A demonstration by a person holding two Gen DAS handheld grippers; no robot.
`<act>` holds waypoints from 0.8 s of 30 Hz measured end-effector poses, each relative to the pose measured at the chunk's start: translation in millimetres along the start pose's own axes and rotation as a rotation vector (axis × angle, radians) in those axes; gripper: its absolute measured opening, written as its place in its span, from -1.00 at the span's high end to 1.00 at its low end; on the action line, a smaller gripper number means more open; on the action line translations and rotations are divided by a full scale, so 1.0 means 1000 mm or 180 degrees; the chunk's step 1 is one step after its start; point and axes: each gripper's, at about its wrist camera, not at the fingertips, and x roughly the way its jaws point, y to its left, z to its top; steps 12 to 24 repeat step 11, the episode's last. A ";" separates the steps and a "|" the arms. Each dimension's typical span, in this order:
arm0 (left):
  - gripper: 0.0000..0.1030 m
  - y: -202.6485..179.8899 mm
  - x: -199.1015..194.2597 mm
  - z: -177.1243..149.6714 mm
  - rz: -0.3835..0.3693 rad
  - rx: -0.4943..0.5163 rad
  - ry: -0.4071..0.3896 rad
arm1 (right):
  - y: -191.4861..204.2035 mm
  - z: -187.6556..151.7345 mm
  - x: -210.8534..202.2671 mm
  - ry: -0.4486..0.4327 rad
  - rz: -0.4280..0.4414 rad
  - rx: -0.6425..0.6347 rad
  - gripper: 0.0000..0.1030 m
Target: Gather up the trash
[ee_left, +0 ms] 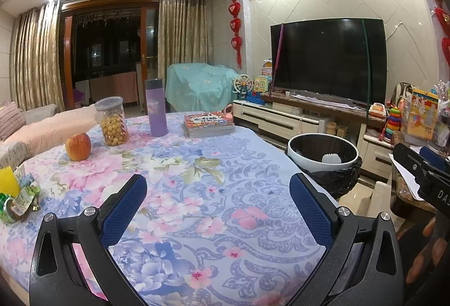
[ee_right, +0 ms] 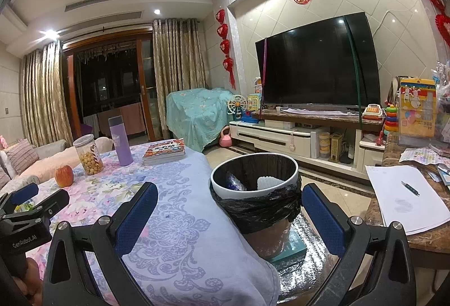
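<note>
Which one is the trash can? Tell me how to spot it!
Find the table with the flowery cloth. Just off its right edge, toward the TV, stands the trash can. Nothing else nearby has a white rim and a black bag.

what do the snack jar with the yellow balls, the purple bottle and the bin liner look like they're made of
Clear round snack jar: likely glossy transparent plastic, contents visible through the wall. Tall purple bottle: matte coated surface with few reflections, possibly metal or plastic; can't tell. Black bin liner: thin plastic film, shiny and wrinkled around the rim.
</note>
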 end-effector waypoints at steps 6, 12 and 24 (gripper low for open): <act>-1.00 0.000 0.005 -0.001 -0.0019 0.0012 0.0026 | 0.001 0.001 -0.001 -0.0002 0.0005 0.0016 -1.00; -1.00 0.002 0.009 -0.002 -0.0056 0.0021 0.0073 | 0.001 0.003 0.000 0.0006 0.0016 0.0027 -1.00; -1.00 0.002 0.009 -0.002 -0.0056 0.0021 0.0073 | 0.001 0.003 0.000 0.0006 0.0016 0.0027 -1.00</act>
